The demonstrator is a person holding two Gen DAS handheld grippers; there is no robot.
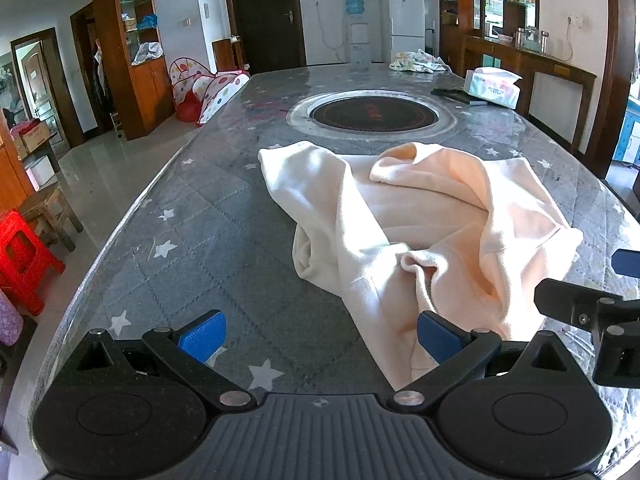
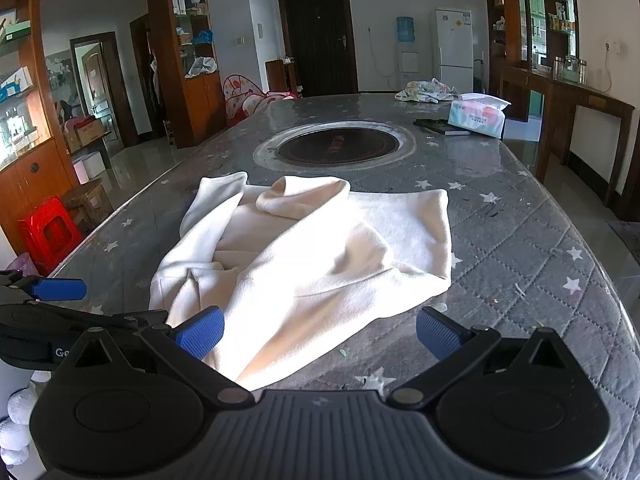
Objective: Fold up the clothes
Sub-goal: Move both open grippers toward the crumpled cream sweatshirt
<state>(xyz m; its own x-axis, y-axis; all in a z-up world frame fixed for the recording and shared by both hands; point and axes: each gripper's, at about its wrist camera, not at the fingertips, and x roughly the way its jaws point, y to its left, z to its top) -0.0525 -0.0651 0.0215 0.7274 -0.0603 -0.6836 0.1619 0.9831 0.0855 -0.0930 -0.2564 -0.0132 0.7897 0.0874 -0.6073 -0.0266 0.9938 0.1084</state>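
Note:
A cream, peach-tinted fleece garment [image 1: 432, 224] lies crumpled on the grey quilted table [image 1: 208, 216], its sleeves folded loosely over the body. My left gripper [image 1: 320, 336] is open just short of the garment's near hem, which passes by its right blue pad [image 1: 438, 338]. In the right wrist view the same garment [image 2: 316, 256] spreads ahead, and my right gripper [image 2: 318, 332] is open with the near hem lying between its pads. The right gripper [image 1: 592, 308] also shows at the left view's right edge, the left gripper [image 2: 52, 300] at the right view's left edge.
A round inset hotplate [image 1: 372, 114] sits in the table beyond the garment. At the far end lie a tissue box [image 1: 494, 88], a dark flat object [image 1: 456, 94] and a patterned cloth [image 1: 418, 62]. Red stool [image 1: 20, 256] and wooden stool [image 1: 48, 208] stand left of the table.

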